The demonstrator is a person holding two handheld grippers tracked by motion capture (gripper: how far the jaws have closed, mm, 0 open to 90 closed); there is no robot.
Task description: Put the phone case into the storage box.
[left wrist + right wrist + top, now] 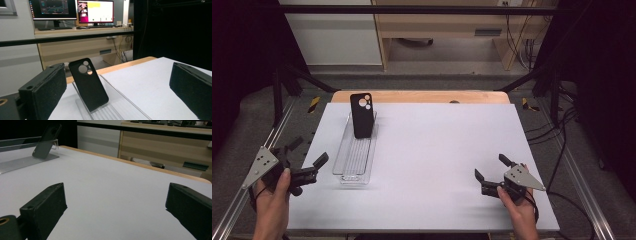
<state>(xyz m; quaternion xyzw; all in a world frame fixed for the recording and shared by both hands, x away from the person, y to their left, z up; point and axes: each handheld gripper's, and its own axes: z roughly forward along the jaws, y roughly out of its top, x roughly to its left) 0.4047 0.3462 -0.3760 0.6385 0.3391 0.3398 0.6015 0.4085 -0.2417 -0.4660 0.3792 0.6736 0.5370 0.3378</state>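
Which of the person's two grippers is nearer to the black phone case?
Left. The left gripper sits just beside the clear tray holding the phone case; the right gripper is far across the table.

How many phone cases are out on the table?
1. The black phone case leans upright at the far end of the clear tray, on the table's left side. Nothing here could hide another.

A white-topped table (437,165) carries a clear ribbed tray (354,162) near its left edge.
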